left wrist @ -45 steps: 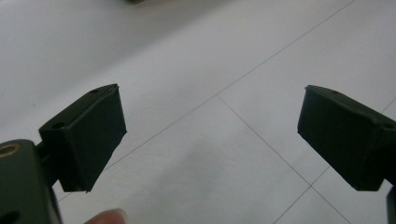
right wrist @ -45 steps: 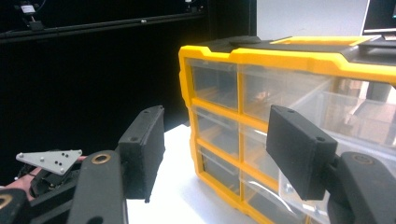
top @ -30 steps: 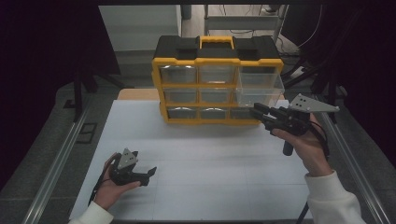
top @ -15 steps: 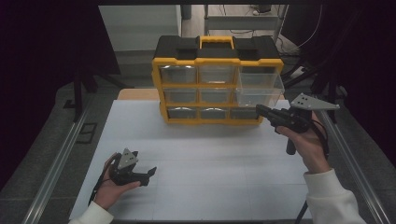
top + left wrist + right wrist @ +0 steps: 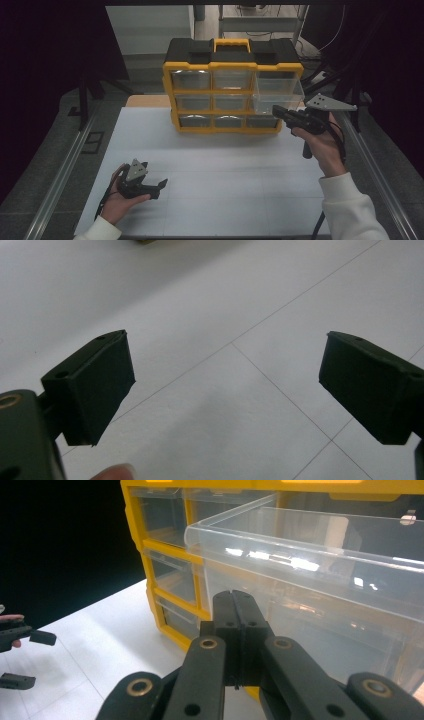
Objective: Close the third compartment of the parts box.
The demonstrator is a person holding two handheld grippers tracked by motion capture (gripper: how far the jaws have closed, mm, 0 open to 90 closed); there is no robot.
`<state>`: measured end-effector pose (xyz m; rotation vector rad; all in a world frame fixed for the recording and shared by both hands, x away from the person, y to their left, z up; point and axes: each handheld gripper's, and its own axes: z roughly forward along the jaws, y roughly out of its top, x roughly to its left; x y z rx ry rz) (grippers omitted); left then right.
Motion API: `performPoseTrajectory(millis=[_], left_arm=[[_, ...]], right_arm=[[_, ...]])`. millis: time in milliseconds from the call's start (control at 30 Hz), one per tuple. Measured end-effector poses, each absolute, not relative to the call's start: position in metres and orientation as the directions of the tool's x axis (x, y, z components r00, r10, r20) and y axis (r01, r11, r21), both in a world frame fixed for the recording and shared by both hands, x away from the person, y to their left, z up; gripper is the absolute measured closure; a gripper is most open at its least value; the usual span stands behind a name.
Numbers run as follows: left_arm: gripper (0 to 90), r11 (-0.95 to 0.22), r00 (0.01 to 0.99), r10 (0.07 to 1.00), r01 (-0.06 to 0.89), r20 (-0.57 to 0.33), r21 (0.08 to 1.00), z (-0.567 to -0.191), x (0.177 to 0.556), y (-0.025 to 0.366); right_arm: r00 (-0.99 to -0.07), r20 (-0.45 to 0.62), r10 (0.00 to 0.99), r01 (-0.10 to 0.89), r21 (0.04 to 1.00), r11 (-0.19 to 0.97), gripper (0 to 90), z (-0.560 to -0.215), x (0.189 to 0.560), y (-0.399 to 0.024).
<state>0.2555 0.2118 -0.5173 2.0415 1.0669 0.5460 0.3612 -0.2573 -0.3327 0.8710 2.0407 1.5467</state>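
The right gripper (image 5: 278, 110) sits in the right middle of the high view with its jaws pressed flat together, nothing between them, their tips right at the front wall of the clear plastic drawer (image 5: 278, 90). That drawer stands pulled out from the right column of the yellow and black plastic organiser cabinet (image 5: 232, 85), which occupies the upper centre of the frame on the white table (image 5: 225, 165).

In the right gripper view the closed black fingertips (image 5: 235, 610) rise from the bottom centre, and the drawer's transparent front fills the upper right just beyond them; whether they touch it or stop a hair short, I cannot tell. By my reading the step in hand is pushing the drawer shut with closed jaws. The next move calls for a straight, level push into the cabinet, square to the drawer front so it slides without jamming.

Down in the lower left of the high view, the left gripper (image 5: 150, 187) rests low over the table, well apart from the cabinet. In the left gripper view its pads (image 5: 95, 385) stand wide apart over bare white surface.
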Motion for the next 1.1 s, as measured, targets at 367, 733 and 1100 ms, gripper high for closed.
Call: performPoseTrajectory(millis=[367,733,1100], left_arm=[[8.0,-0.363,0.559,0.829,0.505,0.024,0.783,-0.517,0.256,0.212],[8.0,-0.364,0.56,0.828,0.504,0.025,0.783,-0.517,0.256,0.211],[8.0,-0.364,0.561,0.828,0.504,0.024,0.784,-0.517,0.256,0.212]], right_arm=[[-0.68,0.047,0.732,0.235,0.959,0.157,89.9,-0.336,0.372,-0.261],[-0.668,0.051,0.742,0.236,0.961,0.146,89.8,-0.337,0.379,-0.258],[-0.662,0.059,0.747,0.237,0.962,0.134,89.8,-0.338,0.388,-0.255]])
